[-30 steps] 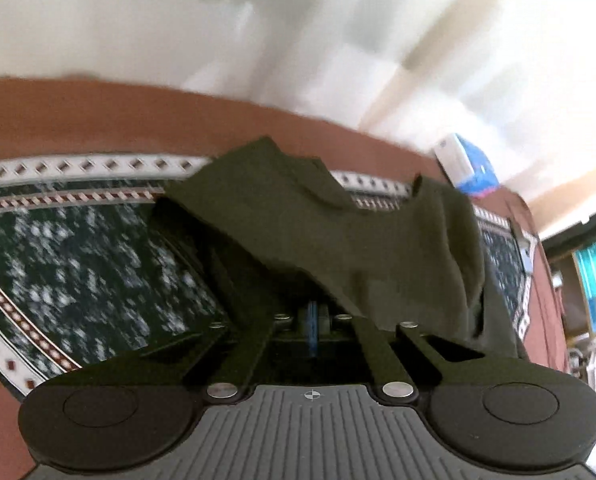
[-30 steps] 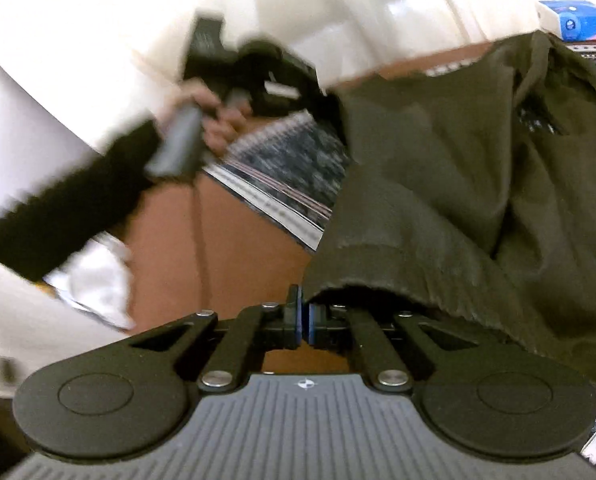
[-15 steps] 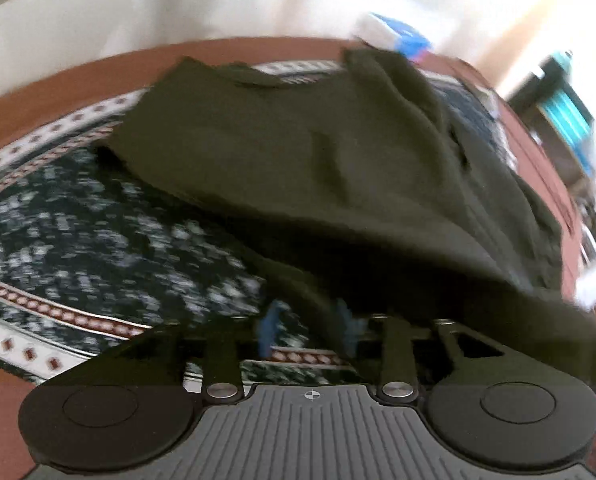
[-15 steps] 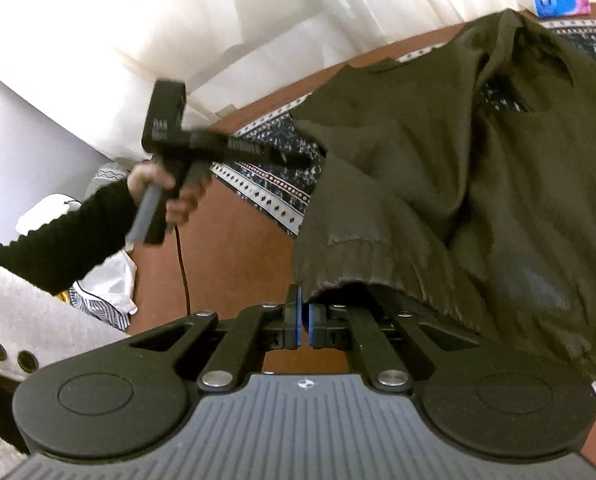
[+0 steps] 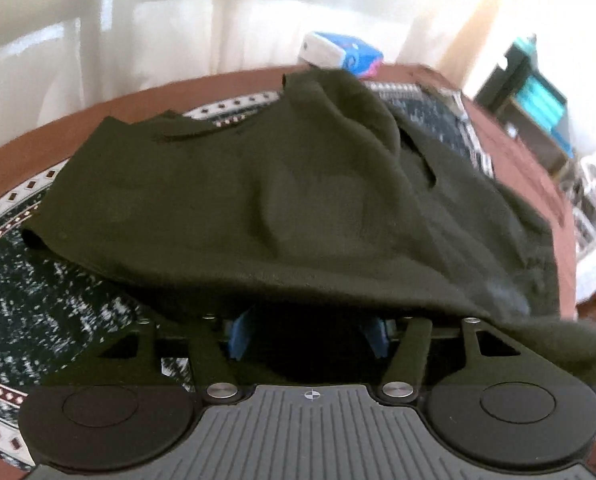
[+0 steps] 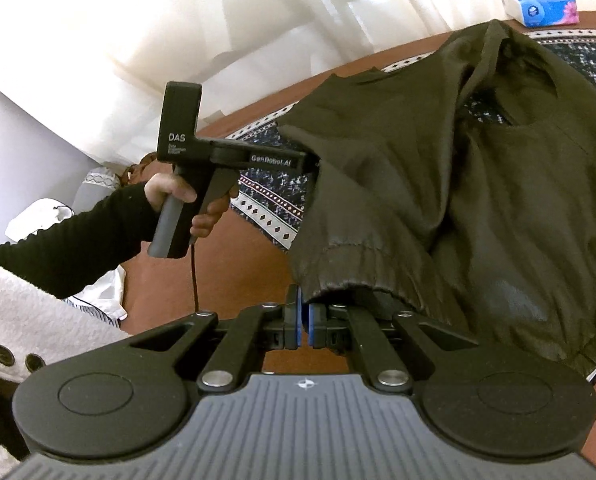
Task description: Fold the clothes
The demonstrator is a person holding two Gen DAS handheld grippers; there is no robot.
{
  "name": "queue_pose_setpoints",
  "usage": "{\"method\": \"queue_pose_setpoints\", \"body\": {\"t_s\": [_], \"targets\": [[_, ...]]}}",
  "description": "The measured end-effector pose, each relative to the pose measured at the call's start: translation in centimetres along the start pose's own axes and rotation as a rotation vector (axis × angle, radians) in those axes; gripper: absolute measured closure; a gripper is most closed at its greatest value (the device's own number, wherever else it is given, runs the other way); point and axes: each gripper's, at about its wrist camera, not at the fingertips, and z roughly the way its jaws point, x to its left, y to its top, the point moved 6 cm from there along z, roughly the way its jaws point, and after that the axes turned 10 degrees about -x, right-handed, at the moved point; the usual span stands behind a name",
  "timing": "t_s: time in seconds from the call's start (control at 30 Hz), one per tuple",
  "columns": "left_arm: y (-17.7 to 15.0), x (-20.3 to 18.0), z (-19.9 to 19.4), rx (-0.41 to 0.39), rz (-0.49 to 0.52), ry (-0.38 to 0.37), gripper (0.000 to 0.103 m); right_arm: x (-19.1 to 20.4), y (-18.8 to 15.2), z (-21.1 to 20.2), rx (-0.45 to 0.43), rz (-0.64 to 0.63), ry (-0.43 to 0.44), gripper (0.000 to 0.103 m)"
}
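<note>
We are in a home. We see white curtains (image 6: 258, 20), a patterned cloth (image 5: 38, 300) and a tissue pack (image 6: 539, 4).

The dark olive sweater (image 5: 298, 208) drapes over the left gripper (image 5: 309, 334), hiding its fingertips and whatever lies between them. In the right wrist view the sweater's hem covers the right gripper's (image 6: 302, 320) tips. The shelf (image 5: 537, 92) beyond the table's far right corner is blurred.

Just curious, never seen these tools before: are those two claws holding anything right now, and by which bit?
The right gripper pinches the dark green garment by its hem. The left gripper has just been opening; cloth drapes over it, unpinched.
</note>
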Motion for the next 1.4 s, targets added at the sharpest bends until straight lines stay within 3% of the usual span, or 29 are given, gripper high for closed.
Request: {"method": "queue_pose_setpoints", "body": {"t_s": [0.23, 0.27, 0.3, 0.33, 0.53, 0.63, 0.73, 0.77, 0.8, 0.87, 0.97, 1.2, 1.33, 1.37, 1.4], "targets": [[0.4, 1.0, 2.7, -0.021, -0.189, -0.019, 0.035, -0.4, -0.1, -0.1, -0.013, 0.035, -0.013, 0.099], [0.4, 0.9, 2.9, -0.021, -0.215, -0.043, 0.044, -0.5, -0.1, -0.1, -0.014, 0.036, -0.015, 0.099], [0.4, 0.6, 3.0, -0.013, -0.230, -0.074, 0.088, -0.5, 0.0, -0.1, -0.015, 0.036, -0.018, 0.099], [0.4, 0.3, 3.1, 0.000, -0.238, -0.107, 0.103, -0.5, 0.0, -0.2, -0.015, 0.036, -0.021, 0.099], [0.6, -0.6, 0.5, 0.021, -0.191, -0.217, 0.103, -0.7, 0.4, -0.5, -0.025, 0.031, -0.033, 0.099], [-0.1, 0.2, -1.6, 0.033, -0.140, -0.197, 0.103, -1.0, 0.8, -0.6, -0.035, 0.029, -0.035, 0.099], [-1.2, 0.7, -1.8, 0.049, -0.042, -0.122, 0.103, -1.5, 1.0, -0.7, -0.039, 0.032, -0.034, 0.099], [-1.6, 0.7, -1.6, 0.051, -0.003, -0.102, 0.100, -1.6, 1.0, -0.6, -0.036, 0.032, -0.035, 0.099], [-1.8, 0.6, -1.2, 0.056, 0.025, -0.095, 0.082, -1.7, 1.1, -0.5, -0.031, 0.033, -0.035, 0.099], [-1.9, 0.2, -0.5, 0.052, 0.068, -0.081, 0.075, -1.8, 1.1, -0.3, -0.018, 0.033, -0.036, 0.099], [-1.6, -0.4, 0.3, 0.022, 0.099, -0.068, 0.043, -1.6, 1.0, -0.1, 0.002, 0.024, -0.039, 0.099], [-0.4, -0.9, 3.0, 0.009, 0.023, -0.087, 0.036, -1.5, 0.6, -0.2, 0.005, 0.032, -0.056, 0.099], [-0.9, -1.6, 4.5, 0.049, 0.029, -0.111, 0.038, -1.5, 0.4, -0.4, 0.001, 0.040, -0.067, 0.099], [-0.9, -2.0, 4.5, 0.058, 0.023, -0.146, 0.051, -1.4, 0.4, -0.5, -0.001, 0.041, -0.069, 0.099], [-1.0, -2.3, 4.5, 0.073, 0.020, -0.176, 0.078, -1.4, 0.5, -0.5, -0.003, 0.041, -0.072, 0.099]]}}
